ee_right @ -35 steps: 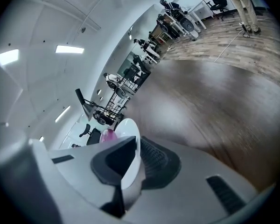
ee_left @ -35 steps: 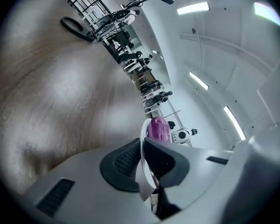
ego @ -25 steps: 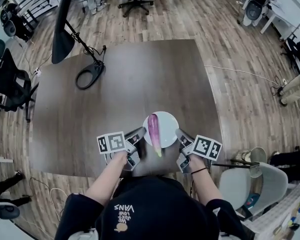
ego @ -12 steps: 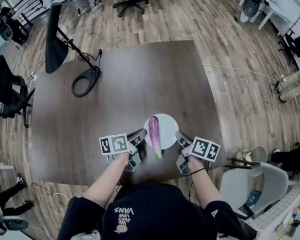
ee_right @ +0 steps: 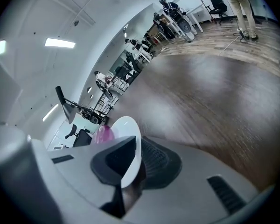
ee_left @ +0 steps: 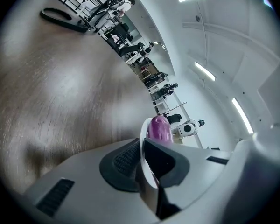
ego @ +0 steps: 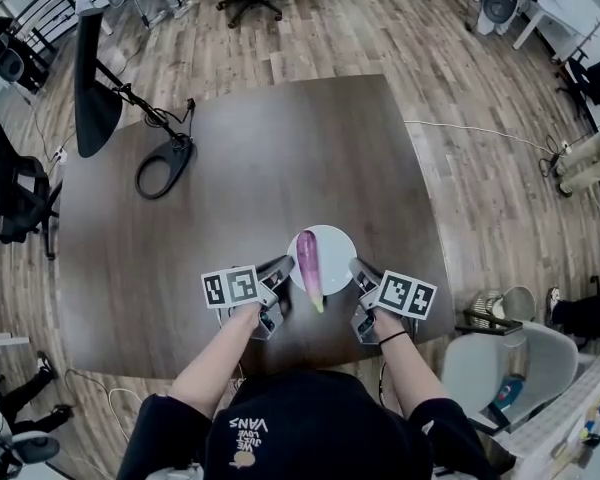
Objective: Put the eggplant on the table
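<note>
Plate [ego: 335,240]: white and round, and the one container here. You hold it by two opposite edges, above the near part of the dark wooden table [ego: 260,148]. No view settles whether its underside touches the wood.
Contents: one eggplant [ego: 308,260] lies lengthwise across the plate, left of the plate's middle. It is purple, and its pale green stem end points toward you and reaches past the plate's near rim.
Eggplant, close views: in the left gripper view it shows as a purple hump [ee_left: 159,128] just beyond the plate's rim. In the right gripper view it is a pink-purple patch [ee_right: 104,133] behind the plate's white face.
Left gripper [ego: 279,271]: you have it pinched on the plate's left rim. In its own view the thin white edge [ee_left: 143,148] runs between the two dark pads, which press on it from either side.
Right gripper [ego: 358,269]: you have it pinched on the plate's right rim. In its own view the rim [ee_right: 130,148] sits clamped between the pads.
Pose: both grippers slant forward and down toward the plate and converge on it from either side. Your left hand [ego: 246,314] and right hand [ego: 386,320] sit just behind them, on your side of the plate, with forearms angled inward.
Marker cubes: the left one [ego: 230,287] and the right one [ego: 408,294] flank the plate, just outside the jaws.
Lamp [ego: 98,93]: black, with a ring-shaped base [ego: 160,173], well apart from the plate toward the far left.
</note>
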Demonstrator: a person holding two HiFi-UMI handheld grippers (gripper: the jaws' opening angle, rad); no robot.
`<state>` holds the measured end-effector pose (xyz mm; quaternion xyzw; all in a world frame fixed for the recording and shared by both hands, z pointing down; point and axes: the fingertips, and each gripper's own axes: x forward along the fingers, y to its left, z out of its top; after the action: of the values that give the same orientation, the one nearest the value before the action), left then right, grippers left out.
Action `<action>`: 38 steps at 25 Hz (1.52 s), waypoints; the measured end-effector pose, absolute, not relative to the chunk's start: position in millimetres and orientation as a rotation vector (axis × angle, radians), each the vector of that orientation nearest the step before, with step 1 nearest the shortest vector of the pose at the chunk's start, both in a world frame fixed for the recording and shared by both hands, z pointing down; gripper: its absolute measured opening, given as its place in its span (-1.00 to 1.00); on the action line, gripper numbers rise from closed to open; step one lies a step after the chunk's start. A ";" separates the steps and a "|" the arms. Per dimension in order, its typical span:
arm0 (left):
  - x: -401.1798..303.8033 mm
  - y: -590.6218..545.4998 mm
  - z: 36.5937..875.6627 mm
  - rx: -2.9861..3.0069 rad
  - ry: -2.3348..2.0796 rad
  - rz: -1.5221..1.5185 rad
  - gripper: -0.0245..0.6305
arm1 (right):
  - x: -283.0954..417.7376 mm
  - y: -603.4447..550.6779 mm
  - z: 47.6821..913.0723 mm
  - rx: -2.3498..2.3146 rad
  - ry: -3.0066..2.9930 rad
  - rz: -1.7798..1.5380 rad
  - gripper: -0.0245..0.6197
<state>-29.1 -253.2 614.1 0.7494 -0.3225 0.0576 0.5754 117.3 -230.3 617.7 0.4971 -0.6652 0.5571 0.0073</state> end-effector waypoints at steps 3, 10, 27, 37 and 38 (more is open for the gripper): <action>-26.9 -259.7 620.1 1.763 -0.762 0.158 -0.82 | 119.1 -234.8 625.4 1.565 -2.062 1.734 -0.80; -25.9 -268.2 636.1 1.750 -0.770 0.208 -0.82 | 119.8 -242.6 642.0 1.564 -2.018 1.736 -0.80; -27.5 -268.7 659.6 1.694 -0.823 0.346 -0.82 | 117.9 -247.2 660.3 1.531 -1.935 1.728 -0.80; -25.4 -270.7 662.7 1.687 -0.831 0.433 -0.82 | 119.5 -251.3 663.6 1.528 -1.911 1.723 -0.80; -25.5 -270.6 662.8 1.685 -0.834 0.434 -0.82 | 119.3 -251.4 663.6 1.527 -1.912 1.721 -0.80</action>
<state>-25.5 -270.6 662.8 0.7179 -0.3553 0.1848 0.5694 119.3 -251.4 663.6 0.5089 -0.6373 0.5737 0.0751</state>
